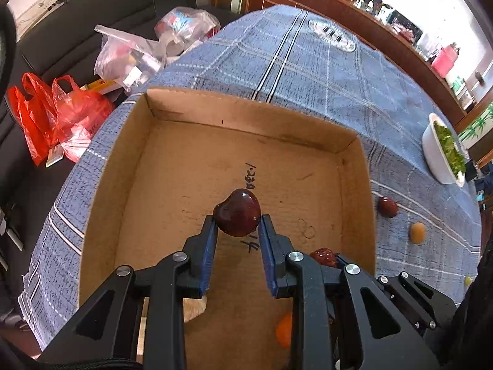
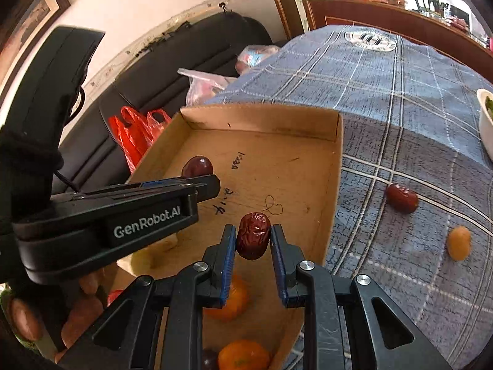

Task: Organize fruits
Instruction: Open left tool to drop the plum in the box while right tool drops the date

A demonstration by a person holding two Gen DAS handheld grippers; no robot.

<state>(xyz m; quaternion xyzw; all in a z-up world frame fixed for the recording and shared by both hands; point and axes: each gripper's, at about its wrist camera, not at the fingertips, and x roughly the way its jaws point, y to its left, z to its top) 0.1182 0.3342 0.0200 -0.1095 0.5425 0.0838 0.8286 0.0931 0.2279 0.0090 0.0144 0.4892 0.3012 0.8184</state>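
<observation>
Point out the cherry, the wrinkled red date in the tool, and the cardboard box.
cherry [image 1: 237, 215], left wrist view, middle of its glossy skin.
wrinkled red date [image 2: 253, 236], right wrist view, its wrinkled front.
cardboard box [image 2: 262, 120], right wrist view, far wall.

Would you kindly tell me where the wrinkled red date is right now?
The wrinkled red date is clamped in the right tongs, above the cardboard box, right of the left tongs holding a cherry.

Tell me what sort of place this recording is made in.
Most likely a home living or dining room: a table under a blue plaid tablecloth, a dark sofa piled with plastic shopping bags, and a wooden sideboard along the wall. Fruit is being sorted into a cardboard box.
</observation>
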